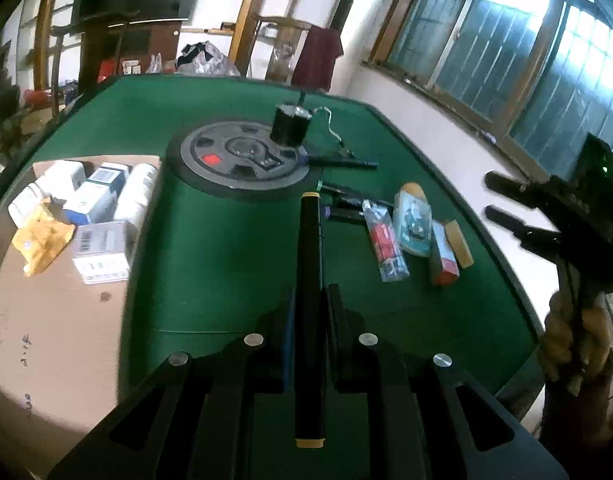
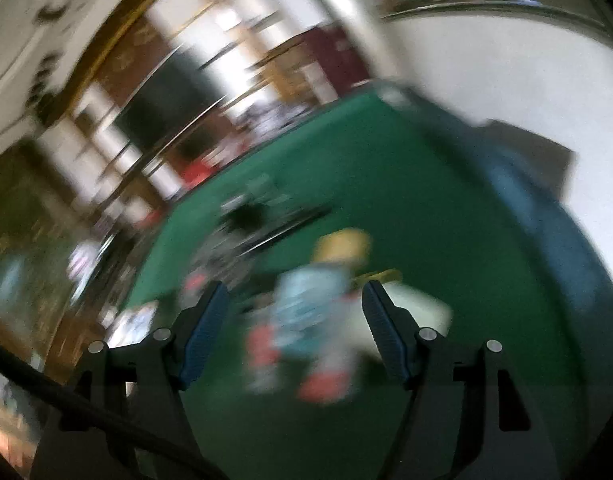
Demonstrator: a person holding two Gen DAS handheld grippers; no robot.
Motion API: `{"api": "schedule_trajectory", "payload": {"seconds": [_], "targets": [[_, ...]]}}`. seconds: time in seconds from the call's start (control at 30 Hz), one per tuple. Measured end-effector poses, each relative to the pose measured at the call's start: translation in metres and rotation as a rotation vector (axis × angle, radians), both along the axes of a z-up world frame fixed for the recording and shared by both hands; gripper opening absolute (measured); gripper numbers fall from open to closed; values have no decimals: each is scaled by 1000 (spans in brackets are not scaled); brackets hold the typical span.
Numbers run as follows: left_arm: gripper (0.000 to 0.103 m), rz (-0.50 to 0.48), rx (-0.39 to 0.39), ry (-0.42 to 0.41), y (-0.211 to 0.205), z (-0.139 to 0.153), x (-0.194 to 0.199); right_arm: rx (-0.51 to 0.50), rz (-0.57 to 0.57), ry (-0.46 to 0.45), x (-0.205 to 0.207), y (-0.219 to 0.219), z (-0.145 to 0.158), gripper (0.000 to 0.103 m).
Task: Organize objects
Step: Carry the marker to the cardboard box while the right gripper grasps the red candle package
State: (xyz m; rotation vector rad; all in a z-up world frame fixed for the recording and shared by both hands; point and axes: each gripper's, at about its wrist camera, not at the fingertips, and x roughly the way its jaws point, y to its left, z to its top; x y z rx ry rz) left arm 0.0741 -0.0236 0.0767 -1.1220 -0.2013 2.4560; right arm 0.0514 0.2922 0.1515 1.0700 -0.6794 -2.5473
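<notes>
Left wrist view is showing, from the left, a cardboard tray of medicine boxes, then the left gripper clamping a stiff, light black marker mid-barrel above the table; farther right, the right gripper is gaping empty.

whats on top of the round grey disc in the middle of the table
A black cylindrical can with a wire stands on the far edge of the grey disc. What the can covers beneath it cannot be seen.
</notes>
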Motion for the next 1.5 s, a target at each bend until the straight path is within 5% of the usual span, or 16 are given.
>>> {"api": "schedule_trajectory", "payload": {"seconds": [0.13,0.4,0.53,0.67,1.07,1.33,1.5], "targets": [[12,10,30,28,-17,3,8,5,122,-184,-12,-50,-31,69],[12,73,81,45,-69,2,12,292,-29,-300,-42,-79,-62,69],[12,121,108,31,-93,-4,9,359,-68,-336,-57,-84,-76,65],[12,156,121,15,-113,-11,9,510,-104,-270,-59,-100,-78,26],[12,308,99,-43,-188,-21,1,124,107,-150,-23,-102,-36,25],[12,389,-19,-140,-217,-34,-29,-43,415,-217,-30,-211,-33,25],[12,414,-113,-182,-222,-44,-53,-36,517,-261,-34,-275,-41,25]]}}
